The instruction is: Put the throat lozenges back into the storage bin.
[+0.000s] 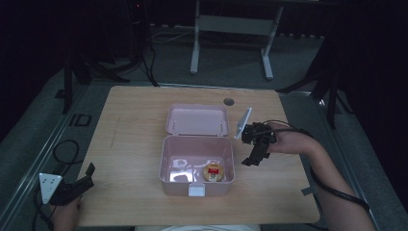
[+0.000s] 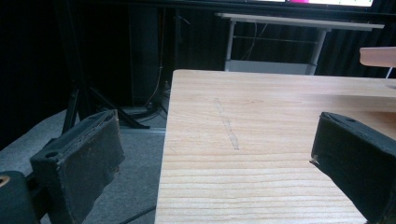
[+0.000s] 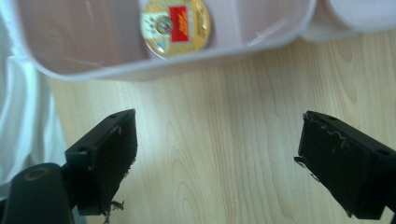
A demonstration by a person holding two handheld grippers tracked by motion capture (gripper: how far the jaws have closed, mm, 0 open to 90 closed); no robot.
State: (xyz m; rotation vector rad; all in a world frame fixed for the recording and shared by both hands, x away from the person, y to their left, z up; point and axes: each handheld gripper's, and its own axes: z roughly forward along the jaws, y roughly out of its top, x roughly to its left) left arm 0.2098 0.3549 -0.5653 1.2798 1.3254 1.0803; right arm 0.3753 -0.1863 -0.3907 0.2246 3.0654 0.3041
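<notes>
A pink lunch box (image 1: 196, 185) stands open at the table's middle, its lid (image 1: 197, 120) laid back behind it. Inside, at the front right, lies a round gold tin with a red label (image 1: 213, 172) (image 3: 176, 27). My right gripper (image 1: 253, 159) hovers just right of the box, open, jaws pointing down at bare wood (image 3: 219, 154). My left gripper (image 1: 85, 177) rests at the table's front left corner, open, with nothing between its jaws; the table edge (image 2: 164, 154) runs between them.
A grey flat strip (image 1: 243, 122) lies tilted right of the lid. A round cable hole (image 1: 228, 102) sits at the table's far edge. Another table's white legs (image 1: 195, 48) stand behind. White cloth (image 3: 23, 116) shows at the near table edge.
</notes>
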